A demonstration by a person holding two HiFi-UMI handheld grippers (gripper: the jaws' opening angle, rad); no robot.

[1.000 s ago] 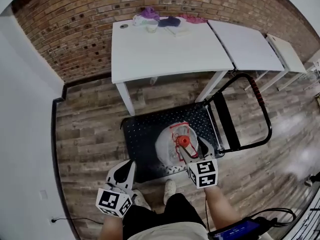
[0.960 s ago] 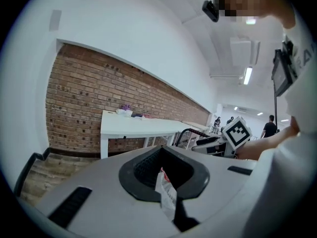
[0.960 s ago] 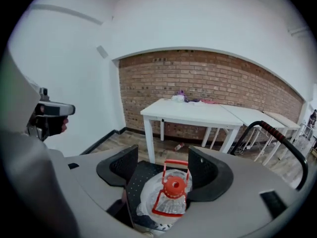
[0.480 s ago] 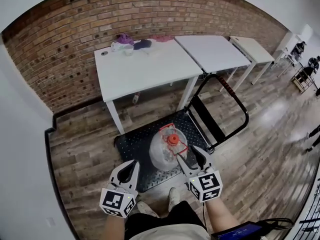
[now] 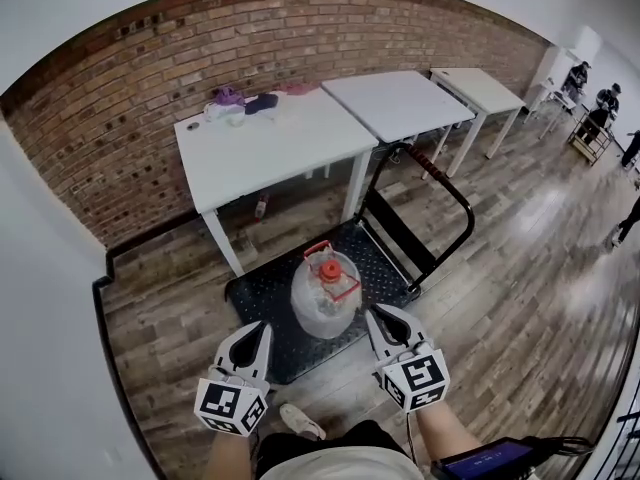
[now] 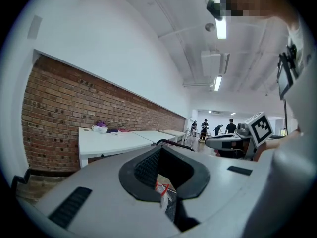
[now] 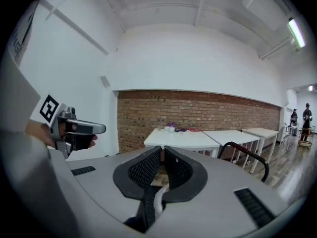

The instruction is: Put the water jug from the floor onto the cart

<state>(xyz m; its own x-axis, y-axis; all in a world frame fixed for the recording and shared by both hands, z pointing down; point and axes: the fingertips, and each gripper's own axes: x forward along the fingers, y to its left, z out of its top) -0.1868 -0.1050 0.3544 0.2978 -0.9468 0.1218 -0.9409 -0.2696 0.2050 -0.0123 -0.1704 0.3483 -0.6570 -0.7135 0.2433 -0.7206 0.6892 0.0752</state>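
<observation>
water jug (image 5: 322,300) upright on black cart (image 5: 262,308)

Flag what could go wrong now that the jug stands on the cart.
1. The water jug stands upright but loose on the cart, whose flat deck is guarded only at the handle end. A jolt could probably slide or tip it off an open side.
2. The cart sits close to a leg of the white table, so rolling it that way may snag the deck or handle.
</observation>
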